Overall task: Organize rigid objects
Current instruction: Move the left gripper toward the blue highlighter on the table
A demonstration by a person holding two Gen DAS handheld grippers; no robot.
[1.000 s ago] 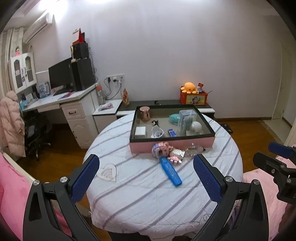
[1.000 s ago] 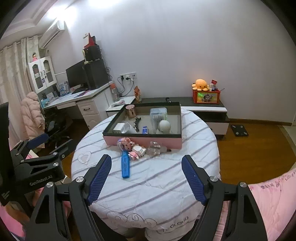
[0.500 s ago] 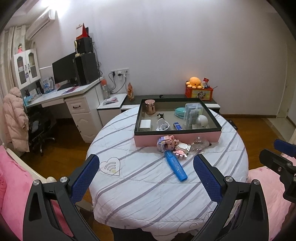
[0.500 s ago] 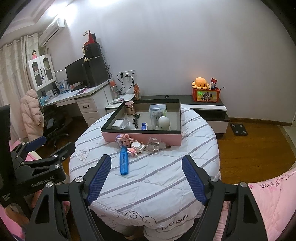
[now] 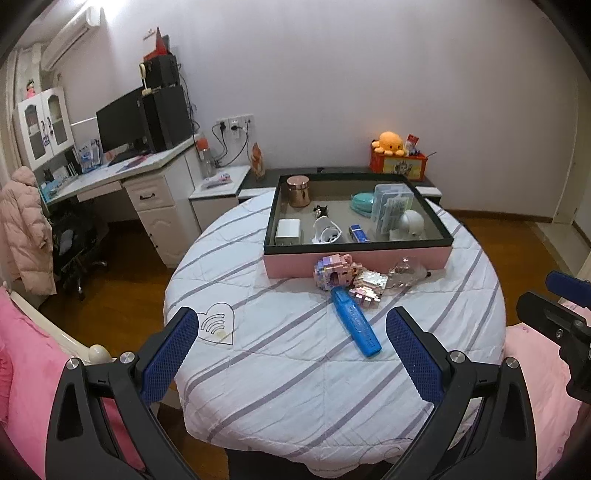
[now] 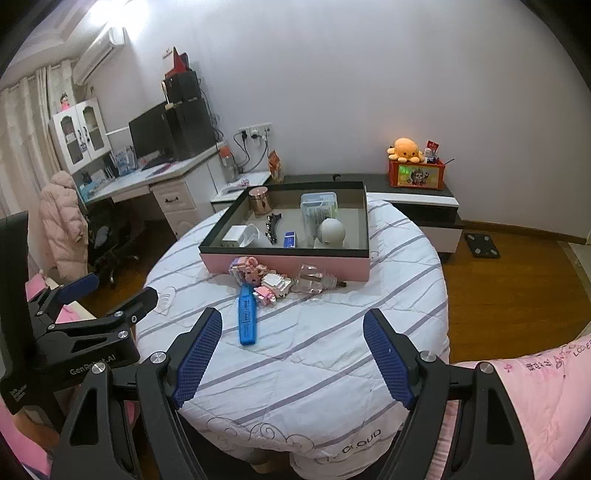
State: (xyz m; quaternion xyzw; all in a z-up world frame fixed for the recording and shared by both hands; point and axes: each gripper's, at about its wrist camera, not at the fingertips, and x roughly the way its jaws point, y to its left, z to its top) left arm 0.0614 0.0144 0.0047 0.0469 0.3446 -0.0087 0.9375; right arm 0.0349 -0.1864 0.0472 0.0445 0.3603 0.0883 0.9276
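1. Jaws of both the left gripper point(image 5: 291, 354) and right gripper point(image 6: 293, 356) stand wide, empty, above the table point(image 5: 295, 387).
2. Blue marker point(image 5: 355, 322), block toys point(image 5: 334, 271) and clear bottle point(image 6: 314, 279) lie just before the tray point(image 5: 354, 258).

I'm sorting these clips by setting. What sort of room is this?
Most likely a bedroom or study at home: a computer desk with a monitor along the wall, a wall air conditioner, and pink bedding beside the round cloth-covered table.

Home bedroom/study: pink bedding point(image 6: 532, 391), computer desk point(image 5: 122, 173) w/ monitor point(image 5: 120, 127), wall AC unit point(image 5: 72, 31), plush octopus point(image 6: 404, 147), wood floor point(image 6: 517, 280).
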